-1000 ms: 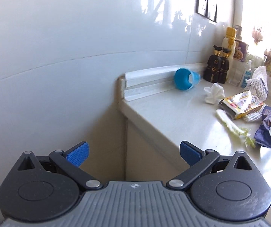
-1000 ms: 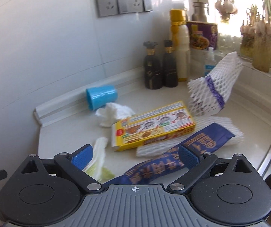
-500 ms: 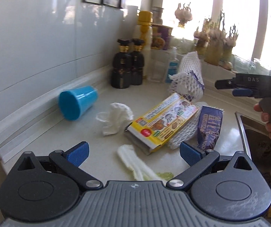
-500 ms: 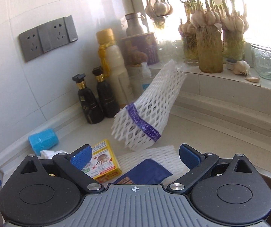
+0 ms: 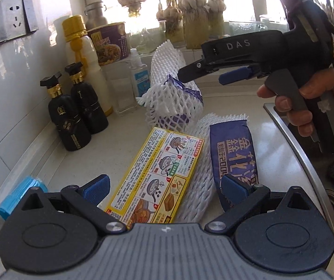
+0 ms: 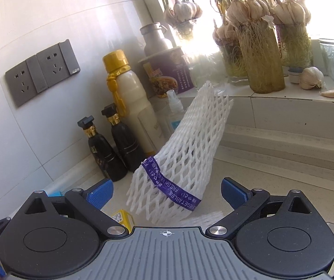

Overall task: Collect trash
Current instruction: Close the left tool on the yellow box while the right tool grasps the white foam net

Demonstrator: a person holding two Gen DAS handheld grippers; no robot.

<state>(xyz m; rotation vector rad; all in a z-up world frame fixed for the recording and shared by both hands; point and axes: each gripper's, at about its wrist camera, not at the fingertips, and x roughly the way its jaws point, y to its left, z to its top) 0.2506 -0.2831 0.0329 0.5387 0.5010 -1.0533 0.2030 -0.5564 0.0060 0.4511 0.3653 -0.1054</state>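
White tiled wall (image 6: 50, 23) at 10 o'clock, grey sockets (image 6: 42, 72) mounted; bright backlit window (image 6: 318, 0) at 1 o'clock above sill (image 6: 283, 107).

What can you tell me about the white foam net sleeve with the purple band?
The white foam mesh sleeve is a soft, diamond-patterned tube, apparently empty, with a purple band printed "FRESH VEGETABLES" near its lower end. It stands tilted on the pale countertop, its top toward the window ledge, beside two black bottles. The open right gripper faces it, not touching.
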